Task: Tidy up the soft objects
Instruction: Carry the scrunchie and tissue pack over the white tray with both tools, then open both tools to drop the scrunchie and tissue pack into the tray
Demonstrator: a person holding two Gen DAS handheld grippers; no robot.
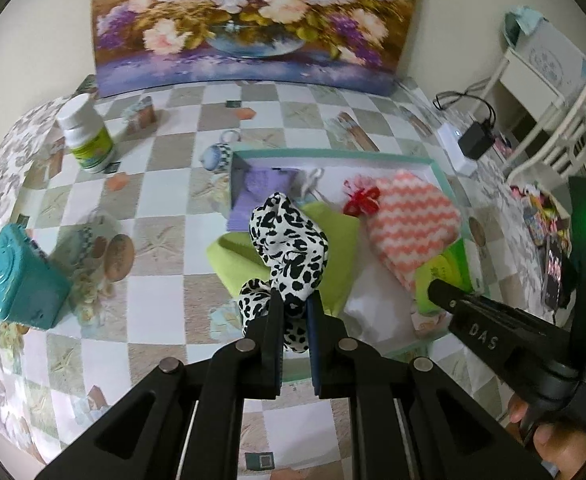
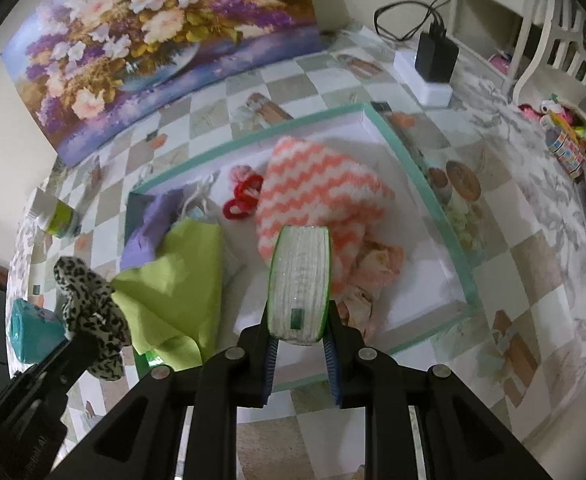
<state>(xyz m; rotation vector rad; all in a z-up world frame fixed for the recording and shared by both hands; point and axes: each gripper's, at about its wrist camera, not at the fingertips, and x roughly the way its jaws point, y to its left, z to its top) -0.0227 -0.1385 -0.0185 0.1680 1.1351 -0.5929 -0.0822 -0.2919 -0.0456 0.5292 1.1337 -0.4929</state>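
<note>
— Scarf [image 1: 289, 240], the black-and-white spotted one, is being pinched by the left claw [image 1: 295, 316], whose jaws are clamped together on the cloth. It is being held above the green cloth [image 1: 333, 236] at the near left part of the tray [image 1: 333, 155].

— And the right claw [image 2: 299, 332]?

— A tissue pack [image 2: 299, 280] with green edges is being gripped between its jaws, over the tray, in front of the pink-and-white zigzag towel [image 2: 317, 188]. The tray is being carried by the checkered counter [image 1: 161, 292].
</note>
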